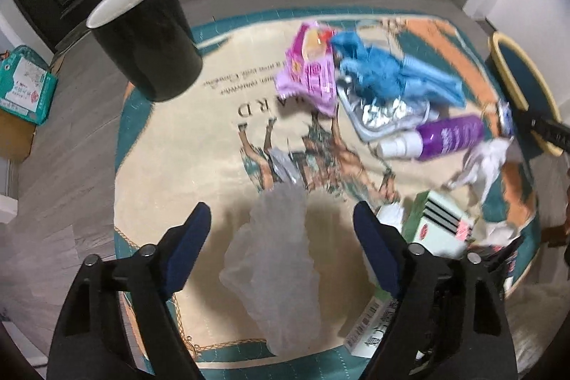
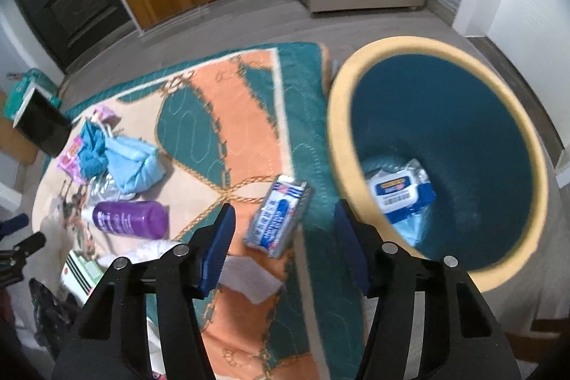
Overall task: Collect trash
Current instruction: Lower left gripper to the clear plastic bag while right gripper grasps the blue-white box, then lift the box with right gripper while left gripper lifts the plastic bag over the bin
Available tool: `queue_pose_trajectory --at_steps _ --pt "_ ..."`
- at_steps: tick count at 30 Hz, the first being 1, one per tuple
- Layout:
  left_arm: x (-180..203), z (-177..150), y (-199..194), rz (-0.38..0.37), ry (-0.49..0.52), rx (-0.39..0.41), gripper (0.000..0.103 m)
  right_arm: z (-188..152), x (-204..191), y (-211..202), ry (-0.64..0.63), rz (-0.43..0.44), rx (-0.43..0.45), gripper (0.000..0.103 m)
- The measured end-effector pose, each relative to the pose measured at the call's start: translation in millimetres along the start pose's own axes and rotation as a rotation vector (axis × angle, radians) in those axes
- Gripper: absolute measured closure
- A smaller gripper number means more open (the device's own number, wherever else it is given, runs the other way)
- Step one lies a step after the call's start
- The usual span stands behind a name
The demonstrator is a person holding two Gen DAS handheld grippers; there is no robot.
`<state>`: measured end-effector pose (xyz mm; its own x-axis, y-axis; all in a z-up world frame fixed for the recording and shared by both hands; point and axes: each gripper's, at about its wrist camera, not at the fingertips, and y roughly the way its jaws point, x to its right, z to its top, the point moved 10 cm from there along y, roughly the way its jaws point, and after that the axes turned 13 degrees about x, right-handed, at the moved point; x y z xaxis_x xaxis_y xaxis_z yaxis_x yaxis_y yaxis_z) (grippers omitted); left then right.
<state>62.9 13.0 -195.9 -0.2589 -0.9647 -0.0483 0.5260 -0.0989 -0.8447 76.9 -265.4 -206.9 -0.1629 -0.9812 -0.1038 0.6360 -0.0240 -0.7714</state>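
On the patterned rug [image 1: 199,145] we find most of the trash blurred by motion. Our left gripper [image 1: 281,223] stands with jaws apart around a crumpled clear plastic glove [image 1: 274,273], pads not touching it; its lower end runs out of sight between the fingers. Our right gripper [image 2: 283,234] is likewise spread, a small blue-and-white packet [image 2: 279,216] lying between the pads, untouched as far as we can tell. Beside it the teal bin [image 2: 498,102] holds a wipes pack [image 2: 400,193], its near rim cut off by our fingers. A purple bottle [image 2: 131,218], blue cloth [image 2: 131,162] and pink wrapper [image 1: 310,66] lie farther off; their print is unreadable.
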Motion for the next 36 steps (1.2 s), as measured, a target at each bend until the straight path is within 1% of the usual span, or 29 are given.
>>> queue_pose_trajectory --at_steps 5,7,8,9,10,11,12,13,15,16,17,19,20,24,26,29,31,34,36 --pt "-4 -16 16 -0.002 -0.028 -0.077 0.032 -10 -2 18 0.006 0.010 -0.051 0.046" --pt "-7 -22 23 0.001 -0.028 -0.109 0.044 -10 -4 22 -0.033 -0.005 -0.039 0.046" --pt "-7 -24 25 0.002 -0.026 -0.119 0.045 -9 -5 24 -0.050 -0.011 -0.035 0.046" --pt "-8 -26 27 0.004 -0.025 -0.129 0.051 -9 -6 24 -0.060 -0.017 -0.032 0.047" --pt "-9 -28 29 0.002 -0.027 -0.139 0.055 -8 -5 24 -0.067 -0.022 -0.029 0.049" --pt "-8 -28 31 -0.003 -0.029 -0.141 0.056 -8 -6 24 -0.076 -0.028 -0.026 0.051" --pt "-7 -28 31 -0.005 -0.029 -0.140 0.061 -9 -6 24 -0.087 -0.035 -0.022 0.053" --pt "-6 -28 31 -0.006 -0.025 -0.138 0.064 -8 -6 24 -0.099 -0.040 -0.021 0.056" --pt "-4 -27 30 -0.001 -0.008 -0.128 0.068 -9 -7 23 -0.115 -0.041 -0.019 0.058" --pt "-2 -25 30 -0.001 -0.003 -0.121 0.070 -9 -8 23 -0.112 -0.038 -0.018 0.061" --pt "0 -22 29 -0.001 0.001 -0.116 0.070 -9 -9 23 -0.107 -0.036 -0.020 0.062" --pt "5 -17 25 -0.002 0.014 -0.102 0.072 -8 -6 23 -0.104 -0.042 -0.025 0.069" --pt "8 -14 23 -0.005 0.019 -0.097 0.072 -8 -5 23 -0.098 -0.042 -0.026 0.070" --pt "16 4 11 -0.002 0.027 -0.045 0.073 -4 1 23 -0.028 -0.014 -0.022 0.072" --pt "20 22 0 0.003 0.034 0.012 0.073 0 5 20 0.021 -0.001 0.002 0.072" --pt "30 47 -19 -0.001 0.049 0.098 0.073 11 8 11 0.057 0.013 0.042 0.072" --pt "35 63 -28 -0.010 0.055 0.137 0.073 19 7 5 0.084 0.028 0.063 0.072" --pt "44 84 -45 -0.037 0.045 0.205 0.073 31 5 -7 0.090 0.040 0.098 0.072" --pt "58 99 -58 -0.052 0.054 0.258 0.073 37 6 -16 0.093 0.041 0.116 0.072"
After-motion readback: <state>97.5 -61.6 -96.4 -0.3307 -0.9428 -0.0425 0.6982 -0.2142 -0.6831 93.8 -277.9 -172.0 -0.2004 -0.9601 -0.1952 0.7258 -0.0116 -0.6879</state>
